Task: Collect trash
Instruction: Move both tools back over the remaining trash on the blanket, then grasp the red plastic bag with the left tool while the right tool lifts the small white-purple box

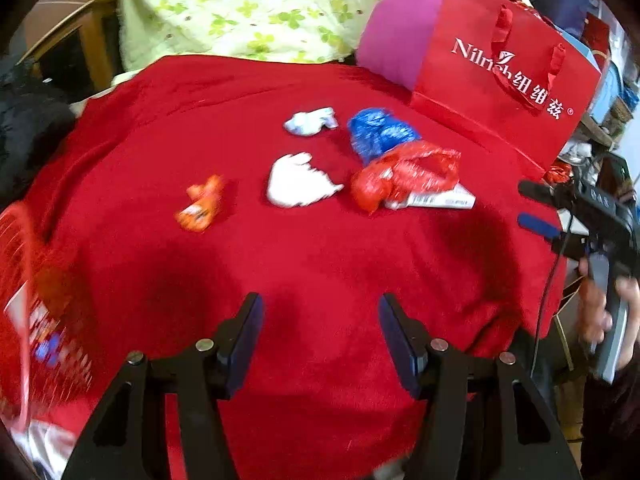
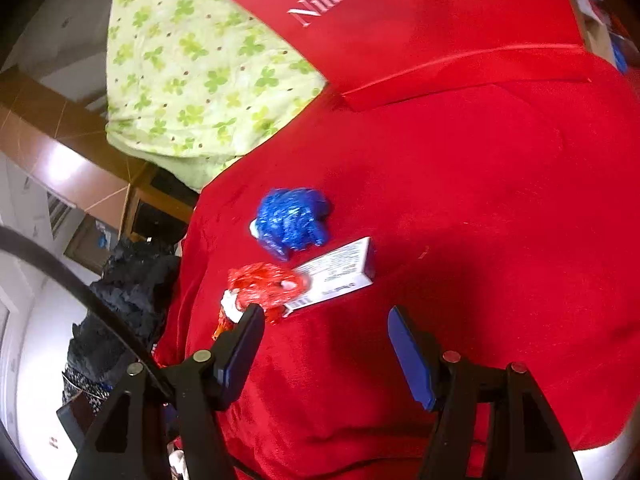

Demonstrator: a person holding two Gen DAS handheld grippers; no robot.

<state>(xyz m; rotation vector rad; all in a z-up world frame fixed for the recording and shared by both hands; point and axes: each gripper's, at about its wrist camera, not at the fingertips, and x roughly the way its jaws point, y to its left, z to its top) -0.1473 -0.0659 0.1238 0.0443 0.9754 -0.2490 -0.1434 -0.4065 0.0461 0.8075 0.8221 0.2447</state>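
Looking down at the red cloth [image 1: 248,248], I see the trash spread out in front of me. My left gripper [image 1: 320,336] hangs over the near part of the cloth with its jaws apart and nothing between them. My right gripper [image 2: 324,344] is spread apart too, and it holds nothing.

Near the middle lies a white crumpled paper [image 1: 298,180]. To its left sits a small orange wrapper [image 1: 202,204], well apart from it. Behind the white paper is a little pale blue-white scrap [image 1: 312,121]. Just beside that is a shiny blue wrapper [image 1: 378,132], and touching the front of it is a crinkly red wrapper [image 1: 404,174]. The red wrapper lies partly on top of a small white box [image 1: 440,200].

In my right view, the small box is just ahead of my jaws. A red paper bag [image 1: 500,72] stands at the far right of the cloth. A red mesh basket [image 1: 18,280] is at the left edge, blurry.
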